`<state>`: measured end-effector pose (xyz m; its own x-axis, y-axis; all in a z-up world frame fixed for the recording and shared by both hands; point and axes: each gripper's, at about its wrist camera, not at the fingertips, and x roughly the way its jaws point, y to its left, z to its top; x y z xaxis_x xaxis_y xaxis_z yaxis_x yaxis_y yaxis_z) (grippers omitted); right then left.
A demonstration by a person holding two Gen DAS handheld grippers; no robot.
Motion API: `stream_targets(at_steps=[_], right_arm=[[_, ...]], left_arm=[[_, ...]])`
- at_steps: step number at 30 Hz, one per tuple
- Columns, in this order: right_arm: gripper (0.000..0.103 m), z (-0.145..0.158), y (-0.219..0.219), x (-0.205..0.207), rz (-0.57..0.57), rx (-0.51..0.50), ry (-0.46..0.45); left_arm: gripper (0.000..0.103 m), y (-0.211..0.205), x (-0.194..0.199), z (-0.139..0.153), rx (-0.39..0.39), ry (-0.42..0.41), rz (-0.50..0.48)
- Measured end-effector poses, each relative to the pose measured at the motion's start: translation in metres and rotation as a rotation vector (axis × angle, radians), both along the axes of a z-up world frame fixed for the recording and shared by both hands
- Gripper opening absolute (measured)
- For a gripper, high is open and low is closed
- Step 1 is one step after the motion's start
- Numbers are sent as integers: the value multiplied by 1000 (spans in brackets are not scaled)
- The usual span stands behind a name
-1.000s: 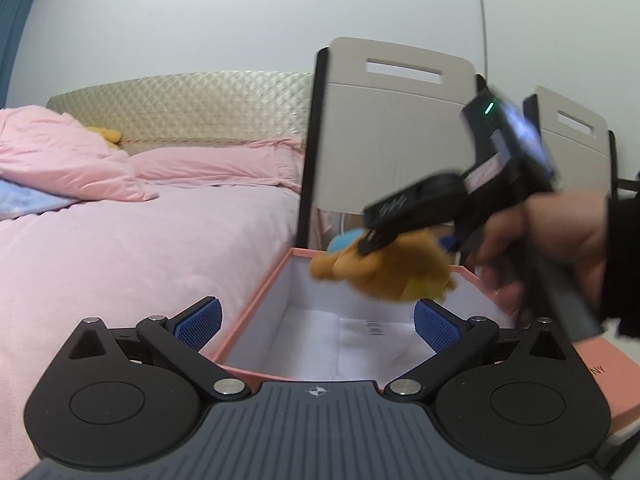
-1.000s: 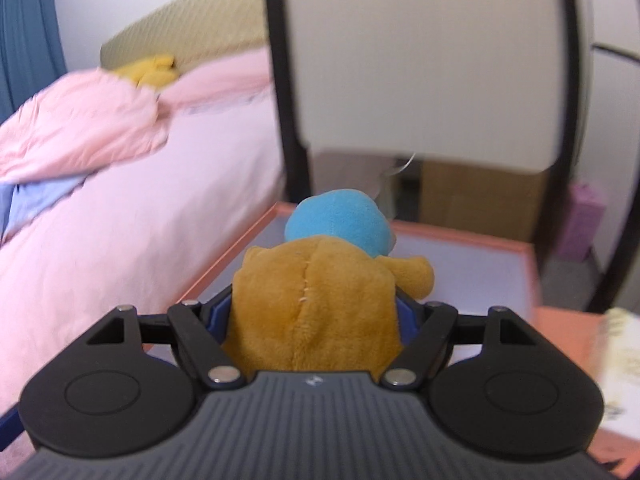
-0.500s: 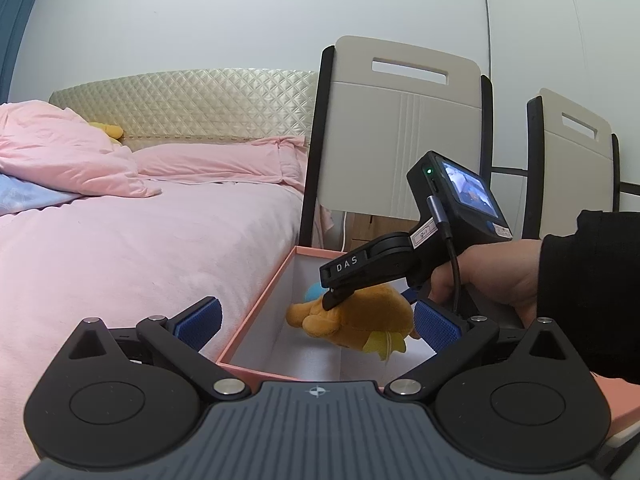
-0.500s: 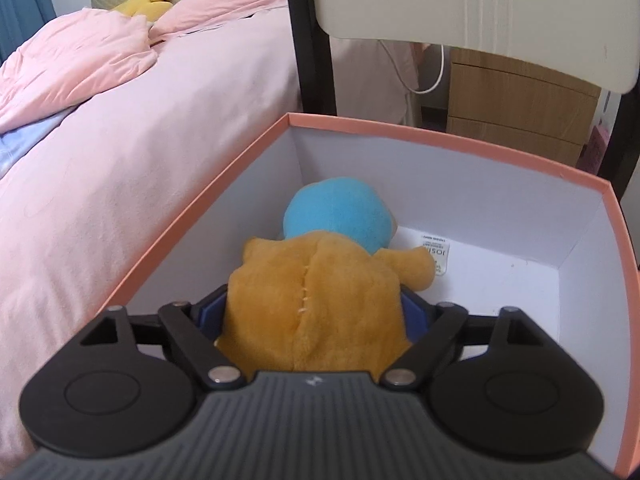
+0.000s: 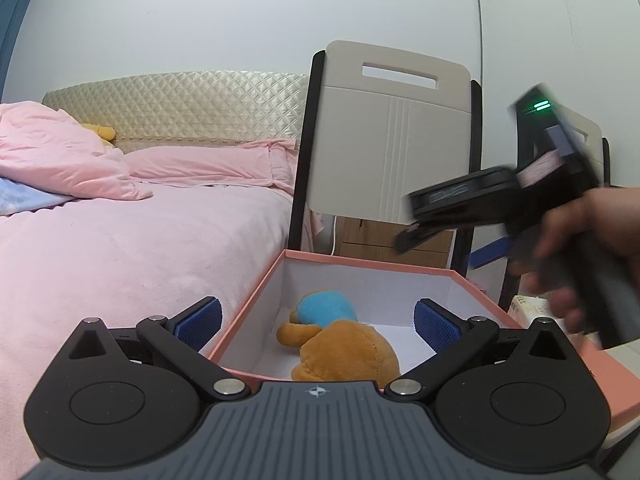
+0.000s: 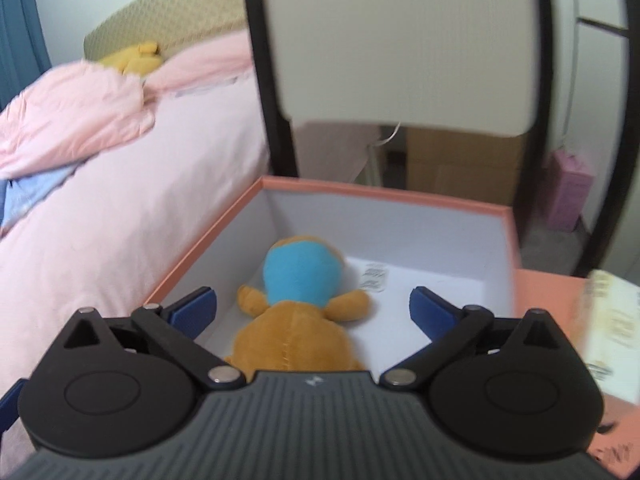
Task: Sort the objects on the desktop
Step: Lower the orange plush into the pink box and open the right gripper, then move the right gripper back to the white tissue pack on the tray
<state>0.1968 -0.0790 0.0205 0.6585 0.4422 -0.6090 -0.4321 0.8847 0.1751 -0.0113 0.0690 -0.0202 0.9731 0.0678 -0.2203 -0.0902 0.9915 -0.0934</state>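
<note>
The soft orange plush toy with a blue head (image 6: 296,320) lies on the floor of the white-lined, salmon-pink cardboard box (image 6: 400,196), and the right tool (image 6: 312,308) hangs above the box with its blue pads spread wide, holding nothing. The left tool (image 5: 318,320) is likewise spread and empty at the box's near rim. A careless sweep of either tool could clip that rim and shove the light box along.

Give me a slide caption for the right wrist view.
Open right tongs above the plush toy lying in the pink box beside the bed.
</note>
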Motion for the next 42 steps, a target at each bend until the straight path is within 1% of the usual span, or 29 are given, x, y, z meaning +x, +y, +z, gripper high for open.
stream_targets(at_steps=[5, 10, 13, 18, 22, 29, 33, 38, 39, 42], right_arm=[[103, 14, -48, -37, -77, 12, -66], [103, 15, -90, -74, -143, 32, -123], [103, 12, -108, -95, -161, 33, -162], [103, -6, -136, -121, -185, 77, -204], [103, -23, -148, -142, -188, 78, -269], [103, -47, -159, -162, -176, 94, -307], [103, -52, -161, -168, -170, 128, -323], [103, -55, -163, -173, -166, 120, -367], [103, -57, -165, -173, -160, 126, -365], [103, -63, -167, -169, -138, 165, -322]], left_arm=[[103, -4, 0, -1, 7, 2, -5], [103, -8, -1, -1, 15, 1, -13], [103, -11, -1, -2, 21, -1, -19], [103, -16, -1, -5, 36, -3, -20], [103, -17, -1, -5, 34, -15, -15], [103, -24, 0, -9, 56, -3, -25], [103, -31, -1, -11, 75, 1, -39], [103, -37, -2, -13, 91, -2, -53], [103, -38, -3, -13, 94, -3, -55], [103, -42, -4, -15, 95, -5, -62]])
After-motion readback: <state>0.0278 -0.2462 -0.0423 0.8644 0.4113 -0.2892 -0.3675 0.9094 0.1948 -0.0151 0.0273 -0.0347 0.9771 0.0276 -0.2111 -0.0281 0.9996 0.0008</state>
